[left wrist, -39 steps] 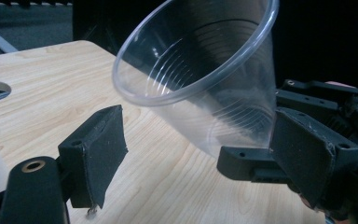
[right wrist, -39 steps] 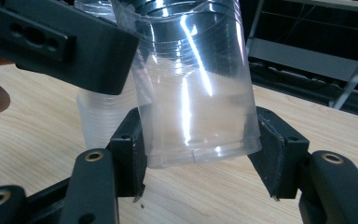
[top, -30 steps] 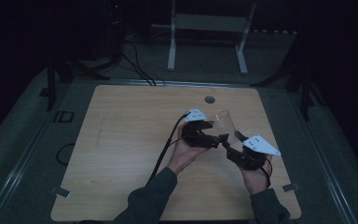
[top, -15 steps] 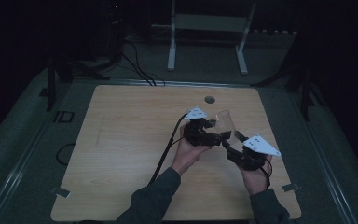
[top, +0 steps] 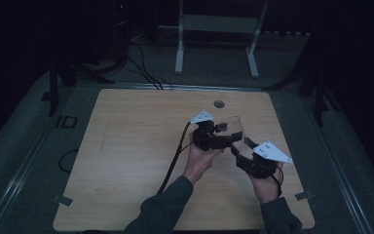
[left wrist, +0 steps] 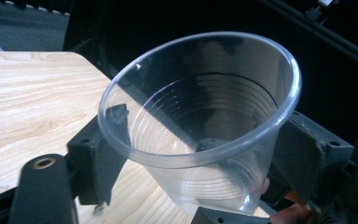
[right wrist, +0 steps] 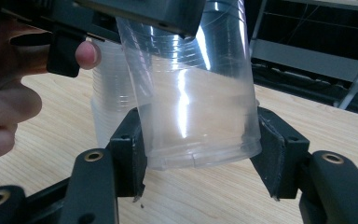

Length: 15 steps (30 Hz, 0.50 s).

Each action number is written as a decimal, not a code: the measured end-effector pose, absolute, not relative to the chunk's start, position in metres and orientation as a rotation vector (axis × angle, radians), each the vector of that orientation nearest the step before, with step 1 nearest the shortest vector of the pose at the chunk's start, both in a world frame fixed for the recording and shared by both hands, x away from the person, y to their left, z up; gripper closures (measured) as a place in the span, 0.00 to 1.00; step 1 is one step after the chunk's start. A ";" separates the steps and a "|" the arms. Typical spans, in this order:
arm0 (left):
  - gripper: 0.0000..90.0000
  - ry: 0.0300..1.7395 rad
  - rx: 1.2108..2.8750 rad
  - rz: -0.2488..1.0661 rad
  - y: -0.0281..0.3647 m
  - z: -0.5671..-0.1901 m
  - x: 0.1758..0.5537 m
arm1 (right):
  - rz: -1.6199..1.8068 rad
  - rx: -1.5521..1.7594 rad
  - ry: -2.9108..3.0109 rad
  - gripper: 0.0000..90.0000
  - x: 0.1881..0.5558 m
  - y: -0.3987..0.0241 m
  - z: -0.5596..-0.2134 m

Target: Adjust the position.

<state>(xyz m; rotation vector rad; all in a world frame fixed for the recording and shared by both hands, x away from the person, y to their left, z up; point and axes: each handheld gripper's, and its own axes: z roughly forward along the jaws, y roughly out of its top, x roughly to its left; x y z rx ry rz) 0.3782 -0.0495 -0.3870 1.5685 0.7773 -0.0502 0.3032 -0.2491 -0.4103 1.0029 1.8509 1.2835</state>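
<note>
Clear plastic cup (left wrist: pixel 200 135), held above the counter (top: pixel 126 161). Right tongs (right wrist: pixel 200 154): clamped on the cup's base, both pads pressing its wall. Left tongs (left wrist: pixel 191 154): straddling the cup below its rim, jaws just been closing, contact unclear.

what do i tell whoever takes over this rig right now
right gripper: shut on the cup at its base, holding it tilted over the table.
left gripper: jaws have just been closing, cup between them near its rim; firm grip unclear.
done: cup is held between both grippers.
left: probably finish the left grip.
</note>
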 end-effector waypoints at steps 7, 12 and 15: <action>0.32 0.756 1.573 -0.040 -0.050 -0.387 0.377 | 1.273 0.995 1.889 0.42 0.305 -0.250 -0.410; 0.34 0.754 1.589 -0.012 -0.050 -0.386 0.375 | 1.260 0.979 1.925 0.37 0.306 -0.247 -0.410; 0.34 0.749 1.605 0.009 -0.049 -0.386 0.375 | 1.256 0.970 1.945 0.34 0.306 -0.246 -0.410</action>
